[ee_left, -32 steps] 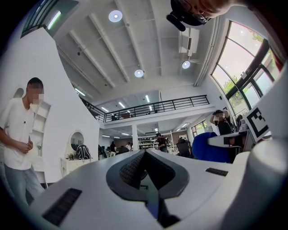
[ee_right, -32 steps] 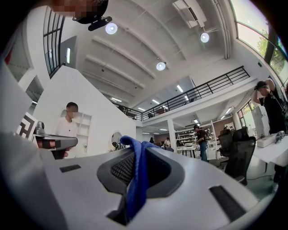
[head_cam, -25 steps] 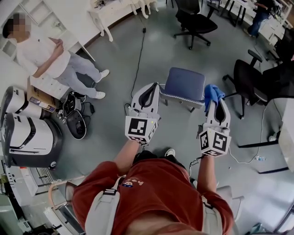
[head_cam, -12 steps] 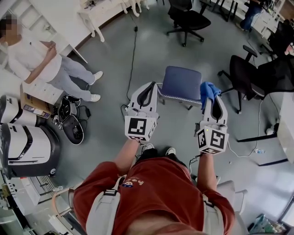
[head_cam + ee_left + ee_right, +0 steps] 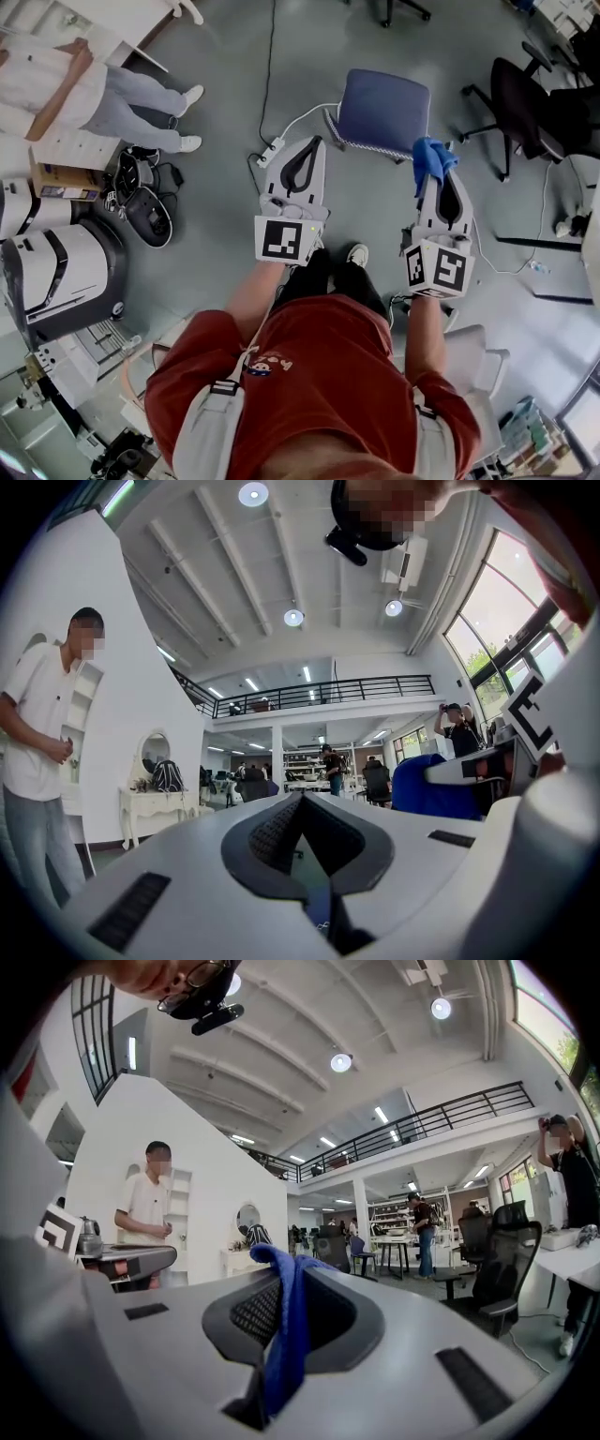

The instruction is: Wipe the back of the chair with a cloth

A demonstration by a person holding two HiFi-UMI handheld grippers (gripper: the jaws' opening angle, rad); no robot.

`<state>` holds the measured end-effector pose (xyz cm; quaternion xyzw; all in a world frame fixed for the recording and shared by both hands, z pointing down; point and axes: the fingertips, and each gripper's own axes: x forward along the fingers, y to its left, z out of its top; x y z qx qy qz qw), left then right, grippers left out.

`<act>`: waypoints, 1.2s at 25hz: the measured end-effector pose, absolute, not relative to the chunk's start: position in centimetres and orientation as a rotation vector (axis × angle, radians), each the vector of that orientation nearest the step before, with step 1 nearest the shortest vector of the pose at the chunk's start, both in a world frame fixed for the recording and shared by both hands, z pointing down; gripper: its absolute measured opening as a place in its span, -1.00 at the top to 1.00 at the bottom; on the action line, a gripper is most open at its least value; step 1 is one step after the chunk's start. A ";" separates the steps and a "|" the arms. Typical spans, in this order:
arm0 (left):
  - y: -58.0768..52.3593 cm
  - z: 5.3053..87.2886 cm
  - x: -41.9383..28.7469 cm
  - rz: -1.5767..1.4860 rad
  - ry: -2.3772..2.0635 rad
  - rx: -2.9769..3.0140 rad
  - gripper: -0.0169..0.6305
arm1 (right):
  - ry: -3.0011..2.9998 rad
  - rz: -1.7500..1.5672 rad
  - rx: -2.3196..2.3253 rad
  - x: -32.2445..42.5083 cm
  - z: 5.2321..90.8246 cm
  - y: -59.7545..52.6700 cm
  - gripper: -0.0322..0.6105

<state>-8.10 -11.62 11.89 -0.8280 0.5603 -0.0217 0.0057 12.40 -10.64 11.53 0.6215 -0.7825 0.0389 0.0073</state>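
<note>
Claws in the head view: left claw [image 5: 314, 142] and right claw [image 5: 433, 173] hang near the blue chair [image 5: 380, 101], a blue cloth [image 5: 431, 155] at the right one's tip. Left gripper view: left claw [image 5: 300, 801] pressed together, empty. Right gripper view: right claw [image 5: 281, 1269] pinching the cloth [image 5: 284, 1344].

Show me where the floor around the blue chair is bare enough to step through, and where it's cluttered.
Bare floor lies between the blue chair and the standing person, crossed only by a black cable. Crowded: the white power strip left of the chair, dark gear at far left, black office chair at right.
</note>
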 end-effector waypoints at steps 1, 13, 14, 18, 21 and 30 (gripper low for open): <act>-11.6 13.2 -8.2 -0.081 1.751 -2.592 0.91 | -2.436 0.146 1.928 12.1 13.0 -10.7 0.75; -11.8 33.3 -7.9 -0.083 1.715 -2.555 0.91 | -2.333 0.440 1.749 9.0 37.1 -10.5 0.75; -11.8 35.1 -7.9 -0.072 1.718 -2.549 0.91 | -2.324 0.454 1.737 8.7 39.4 -10.6 0.75; -11.3 42.1 -8.3 -0.076 1.725 -2.526 0.91 | -2.288 0.495 1.696 7.4 47.8 -10.6 0.75; -10.5 47.4 -9.2 -0.094 1.753 -2.545 0.91 | -2.276 0.527 1.668 6.1 52.9 -9.9 0.75; -9.9 55.8 -10.8 -0.105 1.837 -2.518 0.91 | -2.209 0.596 1.626 5.5 62.0 -8.9 0.75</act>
